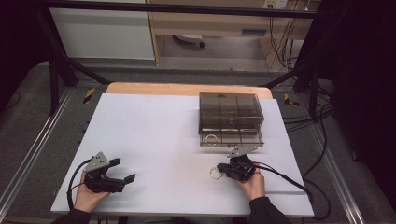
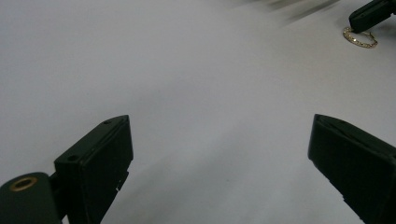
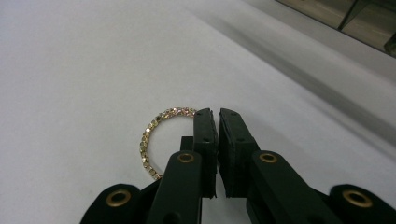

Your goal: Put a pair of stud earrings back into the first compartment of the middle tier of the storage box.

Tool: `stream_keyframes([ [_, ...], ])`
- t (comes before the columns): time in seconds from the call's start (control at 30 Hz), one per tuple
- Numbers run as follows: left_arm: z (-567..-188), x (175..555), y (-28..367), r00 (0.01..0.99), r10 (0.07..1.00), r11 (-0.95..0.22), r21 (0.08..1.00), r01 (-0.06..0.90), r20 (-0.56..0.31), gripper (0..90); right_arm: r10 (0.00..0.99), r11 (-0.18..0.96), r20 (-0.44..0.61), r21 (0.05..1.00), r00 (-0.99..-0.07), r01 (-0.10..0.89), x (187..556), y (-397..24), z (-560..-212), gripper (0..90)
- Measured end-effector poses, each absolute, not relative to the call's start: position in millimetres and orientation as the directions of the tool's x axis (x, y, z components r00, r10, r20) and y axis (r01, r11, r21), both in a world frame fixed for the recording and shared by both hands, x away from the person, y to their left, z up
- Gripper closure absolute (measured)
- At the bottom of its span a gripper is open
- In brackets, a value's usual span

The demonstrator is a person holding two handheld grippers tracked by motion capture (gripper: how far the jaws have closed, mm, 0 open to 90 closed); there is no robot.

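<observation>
Item one — thin gold-coloured bracelet set with small stones (image 3: 156, 135), a closed ring of links, lying flat on the white table sheet (image 1: 154, 140). Round in outline, so no long axis and no pointing end to record; plane of the ring level with the sheet. Placed just in front of the smoked transparent plastic compartment box (image 1: 229, 119), on the near side of it, a little left of the box's front left corner.

Item two — right gripper (image 3: 217, 116), black, two-jawed, held in the right hand (image 1: 252, 183) in front of the same box. Jaws clenched, only a sliver of gap between the pads, tips at the bracelet's rim; whether a link is pinched between the pads cannot be told.

Item three — left gripper (image 1: 125, 170), black with grey three-cornered plate, held in the left hand (image 1: 86, 196), well to the left of the box and nearer the table's front edge. Jaws released, spread wide over bare sheet, nothing between them.
</observation>
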State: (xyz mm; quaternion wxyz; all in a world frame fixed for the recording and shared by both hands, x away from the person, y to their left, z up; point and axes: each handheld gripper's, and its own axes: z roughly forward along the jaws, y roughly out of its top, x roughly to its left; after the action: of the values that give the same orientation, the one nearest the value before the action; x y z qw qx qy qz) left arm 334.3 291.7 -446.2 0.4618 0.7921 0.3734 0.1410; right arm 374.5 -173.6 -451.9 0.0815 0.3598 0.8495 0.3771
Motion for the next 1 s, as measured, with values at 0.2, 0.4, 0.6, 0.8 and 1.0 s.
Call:
stream_keyframes([
  [0.2, -446, 334, 292, 0.681, 0.722, -0.294, 0.837, 0.462, -0.122, 6.5, 0.673, 0.449, 0.136, 0.706, -0.727, 0.548, 374, -176, -448, 86.3],
  [0.4, -446, 334, 292, 0.681, 0.722, -0.294, 0.837, 0.461, -0.122, 6.5, 0.676, 0.444, 0.131, 0.713, -0.726, 0.543, 374, -178, -443, 86.4],
  [0.6, -446, 334, 292, 0.681, 0.722, -0.293, 0.837, 0.462, -0.123, 6.5, 0.681, 0.428, 0.13, 0.728, -0.721, 0.535, 373, -182, -437, 86.4],
  [0.8, -446, 334, 292, 0.681, 0.722, -0.293, 0.837, 0.462, -0.123, 6.5, 0.679, 0.424, 0.127, 0.736, -0.723, 0.528, 371, -183, -432, 86.4],
  [1.0, -446, 334, 292, 0.68, 0.722, -0.293, 0.837, 0.463, -0.123, 6.5, 0.684, 0.416, 0.121, 0.745, -0.72, 0.521, 371, -186, -427, 86.4],
])
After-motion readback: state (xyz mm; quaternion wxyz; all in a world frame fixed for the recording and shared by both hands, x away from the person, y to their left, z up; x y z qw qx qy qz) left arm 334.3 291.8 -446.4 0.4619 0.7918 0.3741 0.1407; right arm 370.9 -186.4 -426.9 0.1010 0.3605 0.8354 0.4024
